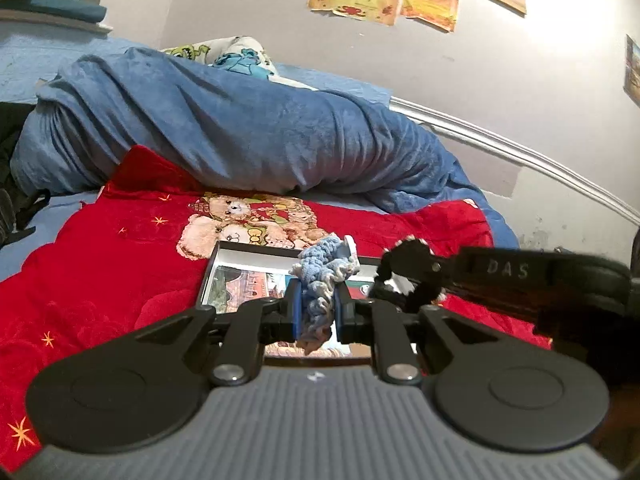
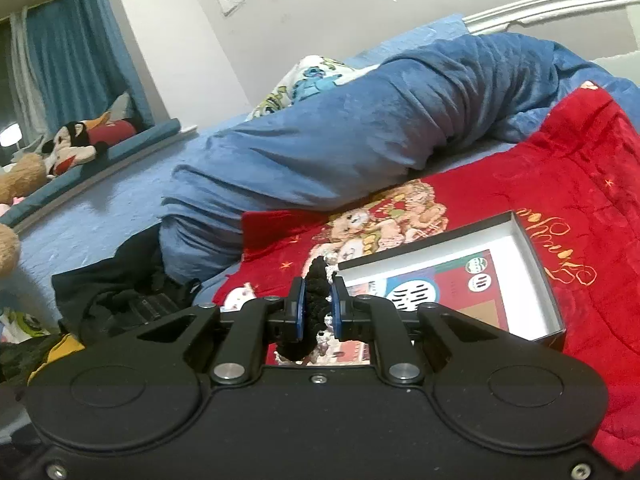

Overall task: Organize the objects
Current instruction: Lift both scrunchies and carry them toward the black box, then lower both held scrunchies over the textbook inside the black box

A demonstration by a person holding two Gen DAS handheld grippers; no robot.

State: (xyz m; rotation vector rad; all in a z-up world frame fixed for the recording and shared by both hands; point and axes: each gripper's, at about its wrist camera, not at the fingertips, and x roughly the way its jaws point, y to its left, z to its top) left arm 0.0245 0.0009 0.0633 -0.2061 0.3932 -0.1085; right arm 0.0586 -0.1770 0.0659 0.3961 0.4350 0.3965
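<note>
Carrying step: left tongs [image 1: 316, 312] clamp a blue scrunchie [image 1: 320, 280], right tongs [image 2: 316, 312] clamp a black scrunchie [image 2: 314, 296]; next, probably release both into the open box [image 2: 536, 264].

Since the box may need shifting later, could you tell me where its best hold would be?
Take the box by one upright side wall, coming from above with one tong pad inside and one outside. It lies open-topped and flat on the red blanket, so the thin rim is the only part narrow enough to pinch.
</note>
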